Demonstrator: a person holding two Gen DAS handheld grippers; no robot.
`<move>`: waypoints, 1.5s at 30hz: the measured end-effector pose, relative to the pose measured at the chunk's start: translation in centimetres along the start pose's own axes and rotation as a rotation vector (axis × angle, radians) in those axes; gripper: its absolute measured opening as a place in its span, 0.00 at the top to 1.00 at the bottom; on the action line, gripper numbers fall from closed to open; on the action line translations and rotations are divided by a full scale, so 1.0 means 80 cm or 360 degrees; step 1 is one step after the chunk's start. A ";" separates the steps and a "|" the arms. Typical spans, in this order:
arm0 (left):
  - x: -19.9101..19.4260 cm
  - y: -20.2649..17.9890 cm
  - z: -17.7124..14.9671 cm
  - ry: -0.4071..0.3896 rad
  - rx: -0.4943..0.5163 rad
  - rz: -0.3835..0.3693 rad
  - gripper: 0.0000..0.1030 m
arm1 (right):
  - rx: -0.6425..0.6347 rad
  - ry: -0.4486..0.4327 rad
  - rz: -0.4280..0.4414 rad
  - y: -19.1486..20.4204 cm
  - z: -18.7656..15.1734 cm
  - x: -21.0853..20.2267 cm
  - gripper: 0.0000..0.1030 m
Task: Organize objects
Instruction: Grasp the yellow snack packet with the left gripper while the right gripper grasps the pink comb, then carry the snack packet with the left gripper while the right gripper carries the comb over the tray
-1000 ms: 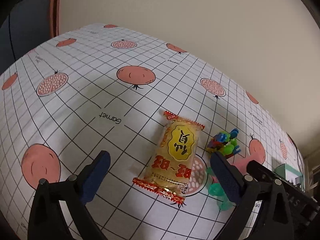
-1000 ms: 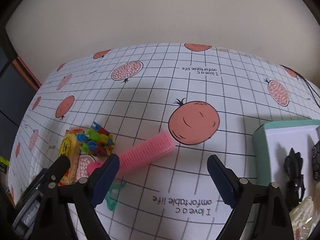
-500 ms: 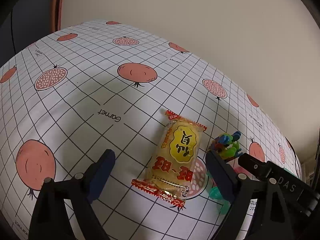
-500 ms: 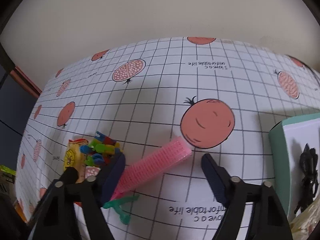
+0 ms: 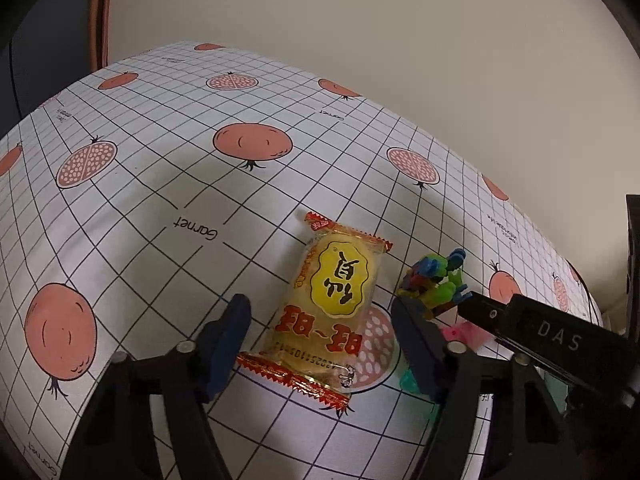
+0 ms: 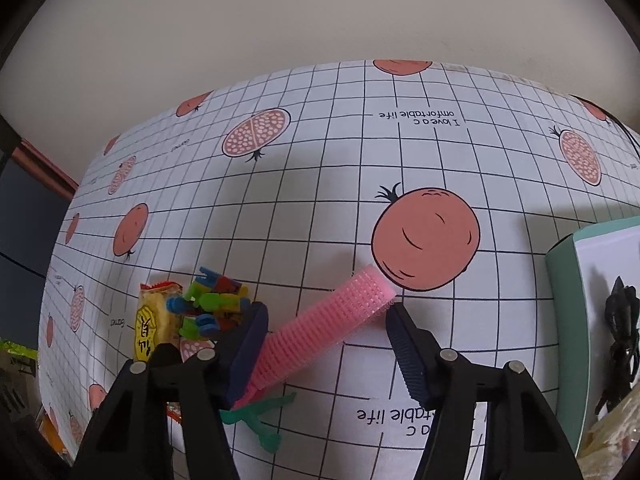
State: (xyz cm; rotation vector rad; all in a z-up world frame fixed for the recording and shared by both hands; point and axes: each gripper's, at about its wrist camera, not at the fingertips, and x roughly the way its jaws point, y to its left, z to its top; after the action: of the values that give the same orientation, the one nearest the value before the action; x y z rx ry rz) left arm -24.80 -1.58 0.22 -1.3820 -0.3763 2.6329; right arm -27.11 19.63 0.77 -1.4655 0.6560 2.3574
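Now the snack packet, yellow with red crimped ends, lies flat on the tablecloth between the two fingers of the left gripper. The jaws of this gripper are wide apart, one on each side of the packet, and I cannot tell if they touch it. The tablecloth is white with a black grid and pomegranate prints.

Just right of the packet sits a small pile of colourful toy bricks, green, blue and red. In the right wrist view the same bricks are between the packet and the left finger of the right gripper.

The pink hair roller lies on the cloth at a slant between the fingers of the right gripper. These jaws are also wide open. The left finger seems to be against the lower part of the roller, and the right fingertip is very near its upper end. A green plastic figure lies partly under the lower end of the roller.

At the right edge stands a teal box with a white inside, and a black object lies in it.
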 end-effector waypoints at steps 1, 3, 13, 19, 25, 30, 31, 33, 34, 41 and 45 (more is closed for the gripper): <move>0.000 -0.001 0.000 0.0002 0.0009 0.0001 0.34 | 0.0005 -0.0003 -0.0006 0.000 0.000 0.000 0.41; 0.001 -0.002 0.000 0.0005 0.0022 -0.0002 0.41 | 0.0019 -0.0006 -0.0006 0.000 0.000 -0.001 0.43; 0.001 -0.003 0.000 0.0021 0.0012 -0.0060 0.58 | 0.0061 -0.0010 0.0062 -0.005 -0.001 -0.003 0.60; -0.001 -0.008 -0.002 0.0015 0.0019 -0.0075 0.60 | 0.0057 -0.0015 0.0092 -0.006 0.001 -0.007 0.73; -0.002 -0.005 -0.002 0.0017 -0.0014 -0.0088 0.60 | 0.0016 -0.0058 0.0130 -0.002 0.004 -0.022 0.74; -0.007 -0.004 -0.002 0.0011 -0.0052 -0.0099 0.61 | -0.0023 -0.0085 0.0133 -0.004 0.002 -0.041 0.74; -0.009 -0.006 -0.003 0.0005 -0.0055 -0.0099 0.61 | -0.0037 -0.0089 0.0124 -0.006 0.000 -0.045 0.74; -0.013 -0.008 -0.004 0.0001 -0.0066 -0.0106 0.61 | -0.0041 -0.0096 0.0118 -0.011 -0.005 -0.052 0.74; -0.015 -0.009 -0.006 0.0003 -0.0068 -0.0107 0.61 | -0.0038 -0.0095 0.0120 -0.014 -0.007 -0.054 0.74; -0.038 -0.014 -0.018 0.0002 -0.0066 -0.0101 0.61 | -0.0043 -0.0103 0.0120 -0.039 -0.037 -0.079 0.74; -0.051 -0.013 -0.024 -0.0006 -0.0063 -0.0093 0.61 | -0.0057 -0.0107 0.0103 -0.053 -0.058 -0.092 0.74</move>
State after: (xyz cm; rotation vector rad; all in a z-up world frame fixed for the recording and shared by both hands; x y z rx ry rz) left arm -20.89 -1.27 2.73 -1.3567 -0.4648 2.5948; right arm -18.36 20.80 4.69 -1.3926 0.6567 2.4684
